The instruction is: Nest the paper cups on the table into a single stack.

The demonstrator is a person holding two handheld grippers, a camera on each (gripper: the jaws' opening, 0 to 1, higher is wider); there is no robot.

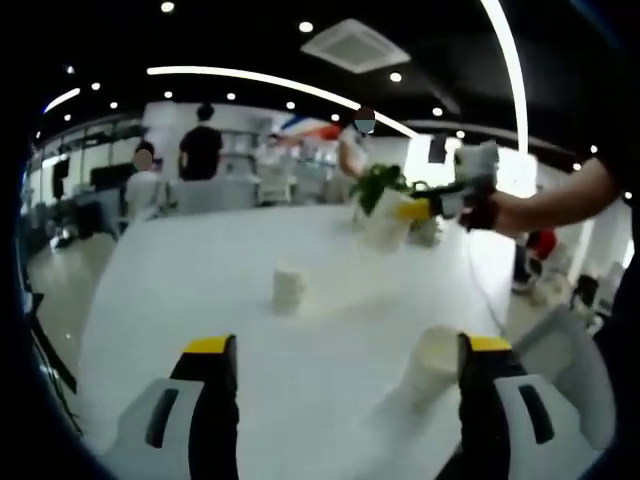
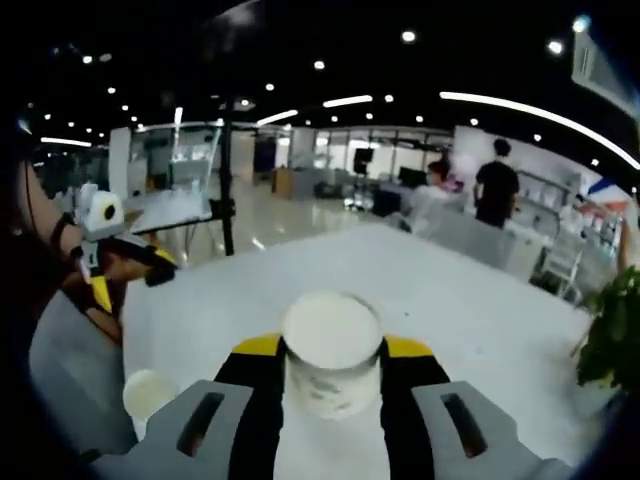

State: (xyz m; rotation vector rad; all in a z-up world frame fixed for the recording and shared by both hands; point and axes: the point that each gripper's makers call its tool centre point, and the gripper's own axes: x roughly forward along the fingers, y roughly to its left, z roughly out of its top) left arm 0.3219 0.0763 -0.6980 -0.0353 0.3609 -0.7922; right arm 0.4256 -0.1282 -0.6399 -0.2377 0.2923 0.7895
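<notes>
The right gripper [image 2: 331, 372] hides the lower half of its paper cup [image 2: 331, 360]. The potted plant [image 2: 610, 345] is cut off by the right gripper view's edge — and the far people [image 1: 200, 150] are blurred.

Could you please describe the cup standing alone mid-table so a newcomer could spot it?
On the large white table, look towards its middle. There a small white paper cup stands upside down and apart from everything, whereas the other cups sit against a claw or by the green plant.

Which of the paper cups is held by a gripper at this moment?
The cup clamped between the right gripper jaws. The small cup at the table's middle and the cup beside the open left gripper stand free.
</notes>
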